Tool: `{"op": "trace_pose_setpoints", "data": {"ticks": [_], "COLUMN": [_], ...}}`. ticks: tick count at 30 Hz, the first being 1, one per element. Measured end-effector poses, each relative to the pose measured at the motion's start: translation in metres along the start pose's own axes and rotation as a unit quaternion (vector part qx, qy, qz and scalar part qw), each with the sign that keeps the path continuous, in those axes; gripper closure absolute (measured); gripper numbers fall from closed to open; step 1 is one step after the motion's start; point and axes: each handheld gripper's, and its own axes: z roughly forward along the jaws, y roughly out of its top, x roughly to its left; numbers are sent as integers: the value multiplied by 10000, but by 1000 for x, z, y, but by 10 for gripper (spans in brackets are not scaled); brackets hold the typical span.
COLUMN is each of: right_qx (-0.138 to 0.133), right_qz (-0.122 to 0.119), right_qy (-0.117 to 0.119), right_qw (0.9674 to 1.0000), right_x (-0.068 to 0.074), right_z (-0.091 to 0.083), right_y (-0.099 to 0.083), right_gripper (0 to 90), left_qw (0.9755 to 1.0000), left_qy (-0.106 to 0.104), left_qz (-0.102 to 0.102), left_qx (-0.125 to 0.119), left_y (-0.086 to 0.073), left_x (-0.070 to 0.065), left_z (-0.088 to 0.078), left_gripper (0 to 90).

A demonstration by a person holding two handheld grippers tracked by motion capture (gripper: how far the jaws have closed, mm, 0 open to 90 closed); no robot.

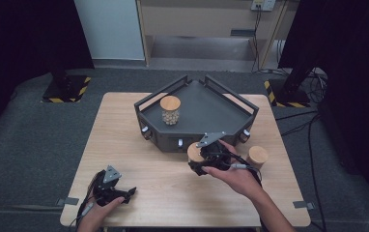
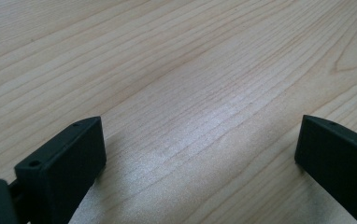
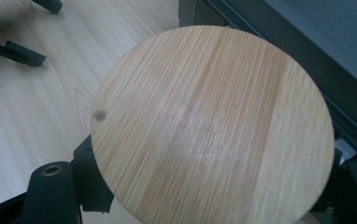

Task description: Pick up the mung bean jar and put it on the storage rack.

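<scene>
1. The wooden-lidded jar point(image 1: 195, 152) sits in your right gripper point(image 1: 203, 159), just off the front wall of the dark tray point(image 1: 206, 113), toward the right half of the tabletop point(image 1: 163, 193).
2. In the right gripper view the round lid point(image 3: 211, 126) sits between the two black jaws, which pinch the jar from either side below it.
3. Your left gripper point(image 1: 124, 195) rests near the tabletop's front left corner, its jaws spread wide with bare wood between them.
4. A second lidded jar point(image 1: 170, 109) stands inside the tray, toward its left side.
5. A third jar point(image 1: 257, 156) stands near the tabletop's right edge, just beside your right hand point(image 1: 235, 176).
</scene>
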Motion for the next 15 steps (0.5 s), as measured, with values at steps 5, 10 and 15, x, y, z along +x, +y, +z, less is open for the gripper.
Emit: {"op": "trace_pose_setpoints", "data": {"ticks": [5, 10, 15], "right_qx": [-51, -75, -95], "right_qz": [-19, -13, 27], "right_qy": [-7, -16, -14], "right_qw": [10000, 10000, 10000], "right_x": [-2, -5, -11], "right_z": [-6, -12, -19], "right_y": [4, 10, 14], "right_gripper": [255, 255, 255], "left_qw": [10000, 10000, 10000], "left_qy": [0, 2, -2], "left_qz": [1, 0, 4], "left_qx": [2, 5, 24], "left_y": [0, 0, 1], "left_x": [0, 0, 0], "left_z": [0, 0, 0], "left_gripper": [4, 3, 0]}}
